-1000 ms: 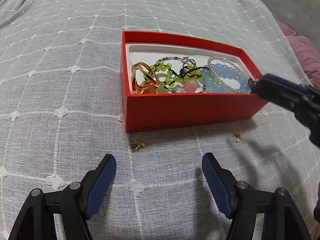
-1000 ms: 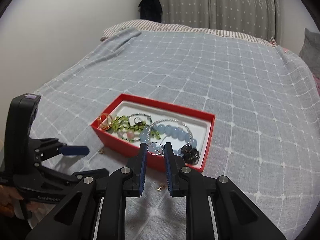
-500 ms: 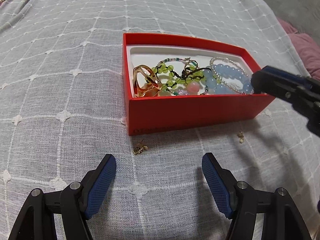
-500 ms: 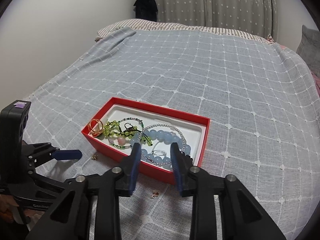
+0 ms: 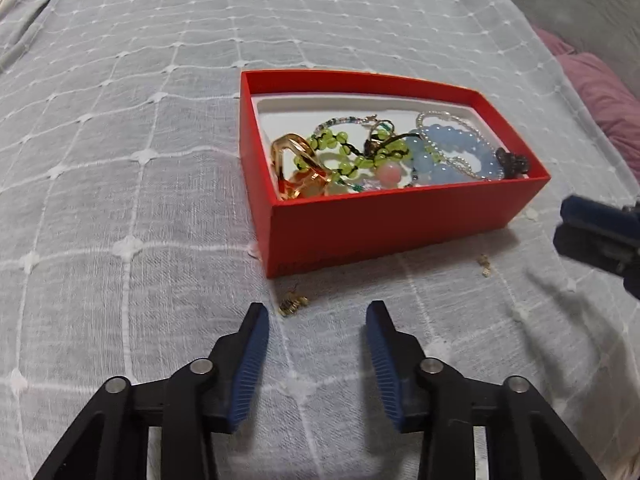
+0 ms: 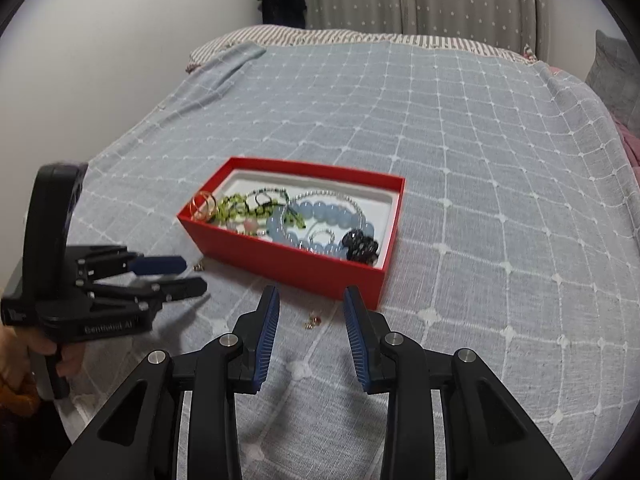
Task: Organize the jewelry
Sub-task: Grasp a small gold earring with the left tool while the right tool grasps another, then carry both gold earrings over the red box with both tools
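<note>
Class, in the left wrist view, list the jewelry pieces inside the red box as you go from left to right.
Gold ring → green bead bracelet → pink bead → blue bead bracelet → dark charm.

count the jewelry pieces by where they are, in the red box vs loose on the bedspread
In the red box: 6 (gold ring, green bead bracelet, thin beaded chain, blue bead bracelet, pearl strand, dark piece)
Loose on the bedspread: 2 (small gold piece, second small gold piece)
Total: 8; the tangle may hide more.
</note>
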`<action>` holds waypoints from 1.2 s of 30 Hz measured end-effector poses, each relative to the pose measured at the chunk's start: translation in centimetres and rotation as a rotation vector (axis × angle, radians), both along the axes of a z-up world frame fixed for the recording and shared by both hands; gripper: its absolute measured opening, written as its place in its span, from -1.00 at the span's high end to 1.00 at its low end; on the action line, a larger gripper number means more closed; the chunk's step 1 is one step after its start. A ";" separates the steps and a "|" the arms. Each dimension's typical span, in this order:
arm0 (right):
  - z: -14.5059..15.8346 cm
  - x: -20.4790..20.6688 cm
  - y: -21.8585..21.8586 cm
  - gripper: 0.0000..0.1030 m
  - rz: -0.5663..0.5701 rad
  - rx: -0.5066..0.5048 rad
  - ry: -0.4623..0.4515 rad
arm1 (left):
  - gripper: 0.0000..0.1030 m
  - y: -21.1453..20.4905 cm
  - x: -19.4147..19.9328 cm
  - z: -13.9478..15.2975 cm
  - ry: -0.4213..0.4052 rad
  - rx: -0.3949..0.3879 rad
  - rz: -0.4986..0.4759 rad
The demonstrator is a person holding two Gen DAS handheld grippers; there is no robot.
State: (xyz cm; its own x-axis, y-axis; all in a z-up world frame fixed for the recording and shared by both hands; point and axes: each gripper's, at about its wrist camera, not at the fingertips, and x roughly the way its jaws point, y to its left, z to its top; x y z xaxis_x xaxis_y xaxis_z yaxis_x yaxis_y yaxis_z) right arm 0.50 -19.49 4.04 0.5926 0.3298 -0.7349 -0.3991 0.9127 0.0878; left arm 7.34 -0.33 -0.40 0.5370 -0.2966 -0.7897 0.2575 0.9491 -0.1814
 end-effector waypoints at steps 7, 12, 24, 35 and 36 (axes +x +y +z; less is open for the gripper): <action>-1.0 -0.5 0.8 0.31 0.035 -0.025 0.028 | 0.32 -0.4 0.5 -0.4 0.006 0.039 -0.018; -1.8 -0.3 0.8 0.31 0.024 -0.043 0.051 | 0.45 -1.4 0.7 -0.7 0.010 0.103 -0.032; -2.9 0.6 0.5 0.31 0.002 -0.059 0.098 | 1.00 -1.1 0.3 -0.3 -0.004 0.128 -0.008; -4.8 1.8 1.4 0.31 0.006 -0.048 0.146 | 1.00 -1.0 -0.9 0.7 -0.027 0.114 -0.028; -4.8 1.8 1.5 0.31 0.010 -0.043 0.139 | 1.00 -1.0 -1.0 0.8 -0.028 0.113 -0.029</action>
